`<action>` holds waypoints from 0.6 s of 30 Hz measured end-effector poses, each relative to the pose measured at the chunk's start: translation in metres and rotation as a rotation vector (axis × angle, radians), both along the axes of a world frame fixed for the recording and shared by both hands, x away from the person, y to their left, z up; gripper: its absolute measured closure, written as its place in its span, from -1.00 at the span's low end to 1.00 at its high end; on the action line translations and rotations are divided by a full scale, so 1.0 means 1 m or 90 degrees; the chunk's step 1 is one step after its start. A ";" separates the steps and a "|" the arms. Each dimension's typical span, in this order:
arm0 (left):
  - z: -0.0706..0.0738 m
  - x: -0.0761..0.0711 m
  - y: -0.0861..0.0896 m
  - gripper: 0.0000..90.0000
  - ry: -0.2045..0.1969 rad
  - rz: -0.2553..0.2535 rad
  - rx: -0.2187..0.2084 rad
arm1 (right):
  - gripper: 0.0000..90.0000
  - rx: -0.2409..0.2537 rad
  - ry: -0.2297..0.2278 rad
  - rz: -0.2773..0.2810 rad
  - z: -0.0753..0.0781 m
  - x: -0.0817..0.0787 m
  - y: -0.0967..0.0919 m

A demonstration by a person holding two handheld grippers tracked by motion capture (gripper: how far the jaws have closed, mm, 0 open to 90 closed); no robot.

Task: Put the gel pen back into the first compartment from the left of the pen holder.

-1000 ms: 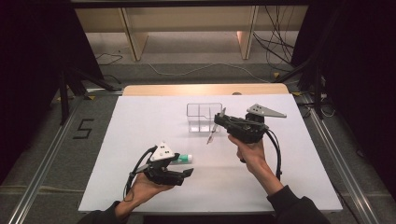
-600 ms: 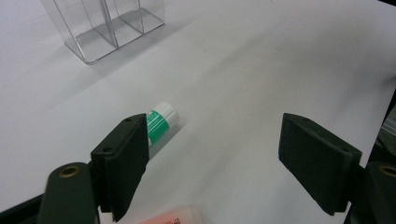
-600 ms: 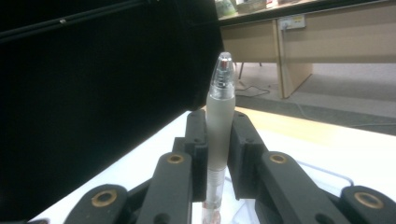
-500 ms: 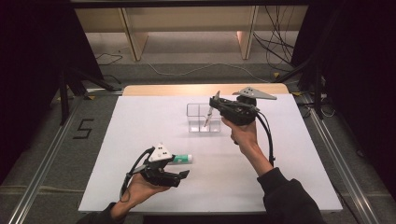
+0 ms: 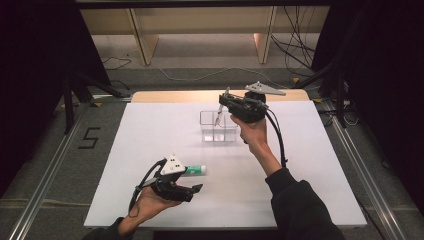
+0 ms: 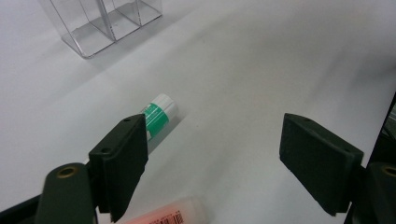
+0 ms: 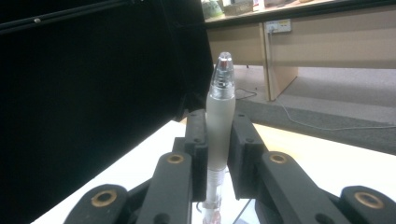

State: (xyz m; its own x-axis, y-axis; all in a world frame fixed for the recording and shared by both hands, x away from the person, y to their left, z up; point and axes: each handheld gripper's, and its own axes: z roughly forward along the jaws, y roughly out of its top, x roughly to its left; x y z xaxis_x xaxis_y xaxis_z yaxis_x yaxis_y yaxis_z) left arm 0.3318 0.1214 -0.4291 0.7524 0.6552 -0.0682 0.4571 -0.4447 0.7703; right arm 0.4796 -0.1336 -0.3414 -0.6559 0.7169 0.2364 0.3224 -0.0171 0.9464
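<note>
From the high view, we hold a pen (image 5: pixel 218 114) in our right gripper (image 5: pixel 224 102), its fingers clamped on the barrel, the pen hanging nearly upright with its lower end just above the clear organizer (image 5: pixel 218 128) on the white bench (image 5: pixel 310 165); the coming move turns on that axis staying steep over a compartment at roughly 6 o'clock from the fingers (which compartment we cannot tell). Our left gripper (image 5: pixel 196 189) hovers low at the near edge, fingers spread wide and empty, with a green-and-white tube (image 5: pixel 195 171) just beyond it at 12 o'clock, lying flat with its long axis across the bench. In the left gripper view, that tube (image 6: pixel 159 116) lies beside the left finger (image 6: pixel 122 158), a pinkish item (image 6: pixel 170 213) shows at the bottom edge, and the organizer (image 6: pixel 105 23) sits at 11 o'clock. In the right gripper view, the pen (image 7: pixel 219 116) stands squeezed between the fingers. We count one pen, one tube, one organizer, two grippers.
</note>
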 end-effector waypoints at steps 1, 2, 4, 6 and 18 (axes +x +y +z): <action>0.000 0.000 0.000 -0.48 -0.001 0.000 0.001 | 0.78 0.000 0.000 -0.001 0.000 0.002 0.001; 0.000 0.000 0.000 -0.48 0.000 -0.001 0.001 | 0.78 0.001 0.000 -0.001 0.001 0.003 0.003; 0.000 0.000 0.000 -0.49 -0.002 -0.001 0.002 | 0.78 -0.001 -0.002 -0.004 0.001 0.006 0.006; 0.000 0.000 0.000 -0.49 -0.002 -0.001 0.003 | 0.78 0.001 0.002 -0.006 0.001 0.009 0.009; 0.001 -0.001 0.000 -0.49 -0.004 0.000 -0.005 | 0.78 -0.012 0.012 -0.029 -0.008 0.029 0.025</action>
